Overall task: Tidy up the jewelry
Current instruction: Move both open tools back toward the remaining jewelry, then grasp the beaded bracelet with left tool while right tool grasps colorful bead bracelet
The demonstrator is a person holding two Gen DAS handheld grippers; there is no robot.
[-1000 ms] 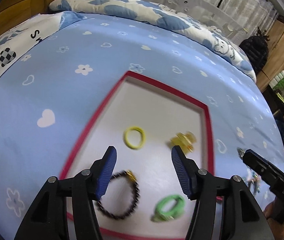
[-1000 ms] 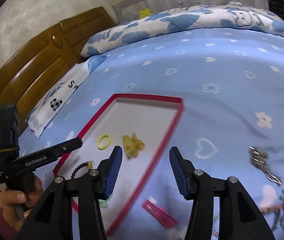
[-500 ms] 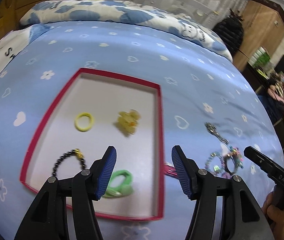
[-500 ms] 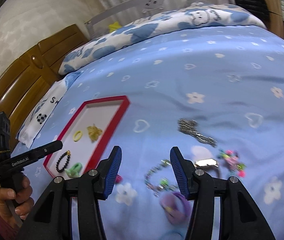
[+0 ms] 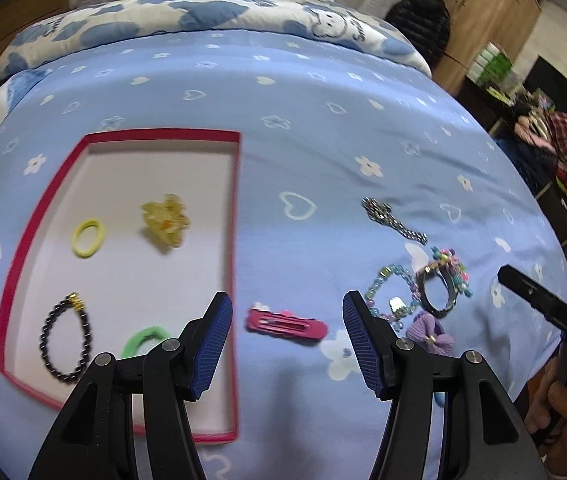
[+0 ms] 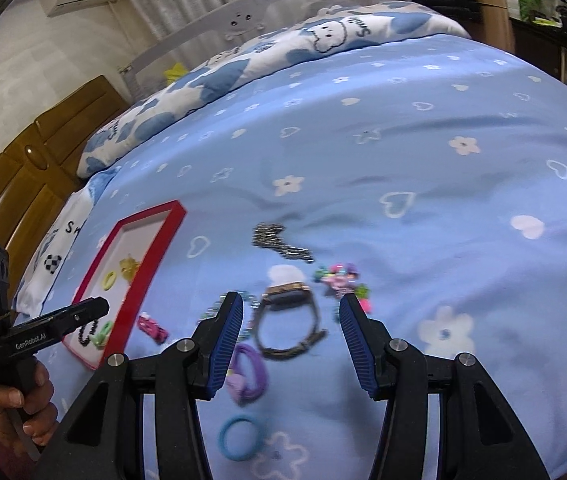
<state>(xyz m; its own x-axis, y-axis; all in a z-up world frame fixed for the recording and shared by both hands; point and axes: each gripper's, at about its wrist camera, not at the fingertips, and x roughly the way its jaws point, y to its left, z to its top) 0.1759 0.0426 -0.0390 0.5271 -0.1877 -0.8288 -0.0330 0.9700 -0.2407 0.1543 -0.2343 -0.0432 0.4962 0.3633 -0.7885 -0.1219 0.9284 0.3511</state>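
A red-rimmed tray (image 5: 236, 216) (image 6: 151, 256) lies on the blue bedspread and holds a yellow hair tie (image 5: 88, 238), a yellow claw clip (image 5: 165, 220), a black bead bracelet (image 5: 65, 338) and a green hair tie (image 5: 143, 340). My left gripper (image 5: 283, 344) is open and empty, above a pink hair clip (image 5: 287, 324) just right of the tray. My right gripper (image 6: 289, 340) is open and empty over a watch (image 6: 287, 322). Near it lie a purple scrunchie (image 6: 245, 374), a blue hair tie (image 6: 241, 438), a silver chain (image 6: 281, 242) and a colourful bead bracelet (image 6: 343, 278).
A clear bead bracelet (image 5: 391, 296) lies beside the watch (image 5: 439, 292). A blue and white quilt (image 5: 187, 20) lies rolled at the far end of the bed. A wooden headboard (image 6: 15, 168) is at the left. A wardrobe (image 5: 483, 12) and clutter stand at the right.
Both grippers have swung to the right, away from the tray and over the loose jewelry on the bedspread. Both stay open and empty.
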